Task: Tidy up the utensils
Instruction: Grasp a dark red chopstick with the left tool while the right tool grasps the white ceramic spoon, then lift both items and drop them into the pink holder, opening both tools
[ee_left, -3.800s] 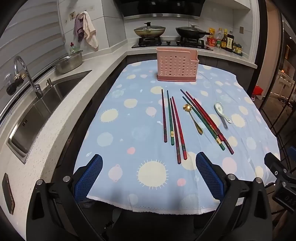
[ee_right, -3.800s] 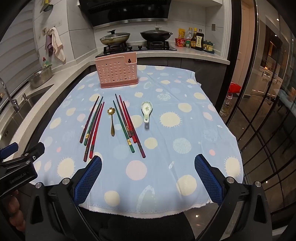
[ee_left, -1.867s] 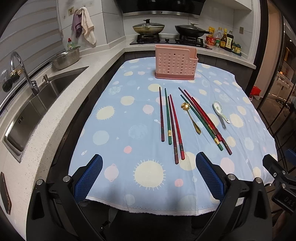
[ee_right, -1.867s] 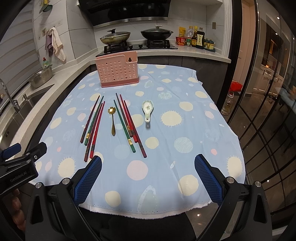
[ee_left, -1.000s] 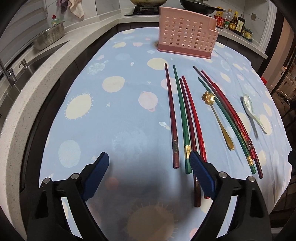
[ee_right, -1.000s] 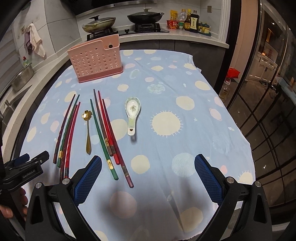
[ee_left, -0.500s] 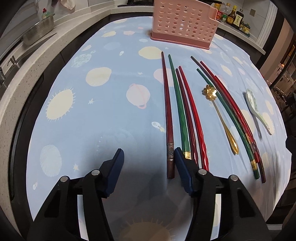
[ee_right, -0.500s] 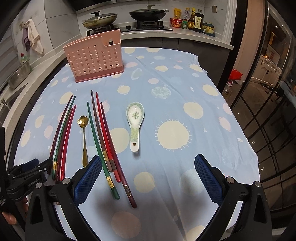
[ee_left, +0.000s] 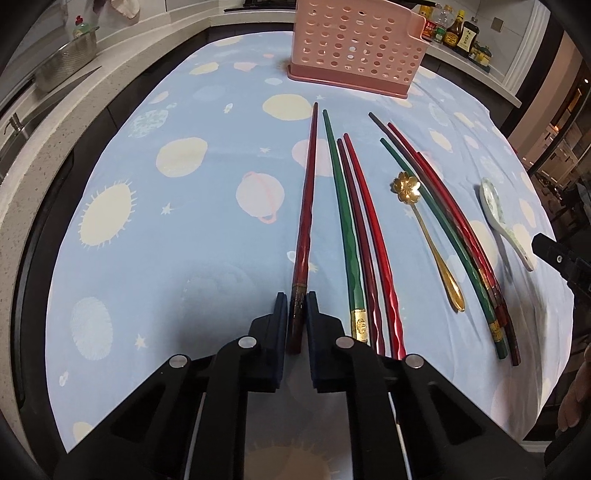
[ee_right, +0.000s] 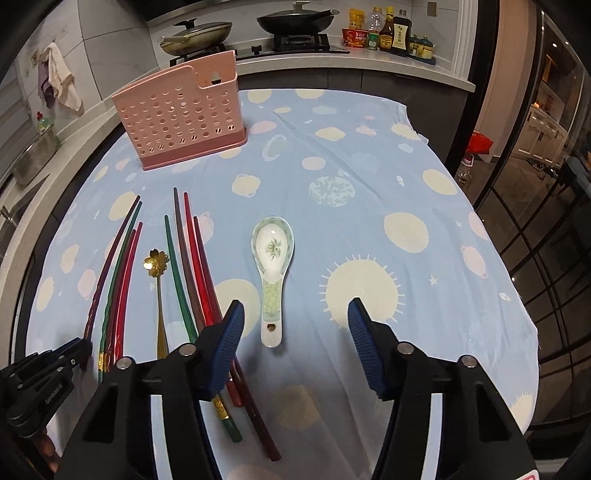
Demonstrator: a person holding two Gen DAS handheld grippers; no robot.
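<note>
My left gripper (ee_left: pixel 296 297) is shut on the near end of the leftmost dark red chopstick (ee_left: pixel 306 195), which still lies on the blue spotted cloth (ee_left: pixel 177 229). Beside it lie a green chopstick (ee_left: pixel 341 206) and two red ones, then a gold flower spoon (ee_left: pixel 424 225), several more chopsticks (ee_left: pixel 443 221) and a ceramic spoon (ee_left: pixel 506 225). The pink perforated utensil holder (ee_left: pixel 354 46) stands at the far end. My right gripper (ee_right: pixel 295 314) is open, low over the cloth, with the ceramic spoon's (ee_right: pixel 272 266) handle between its fingers. The left gripper (ee_right: pixel 55 360) shows at the right wrist view's lower left.
A sink and metal colander (ee_left: pixel 66 62) sit on the counter to the left. A stove with pans (ee_right: pixel 295 18) and sauce bottles (ee_right: pixel 388 35) stand behind the holder (ee_right: pixel 181 114). The table edge drops off to the right near a glass door (ee_right: pixel 535 184).
My left gripper moved down and forward and closed on the leftmost chopstick's end. My right gripper moved forward and down and narrowed a little around the ceramic spoon's handle.
</note>
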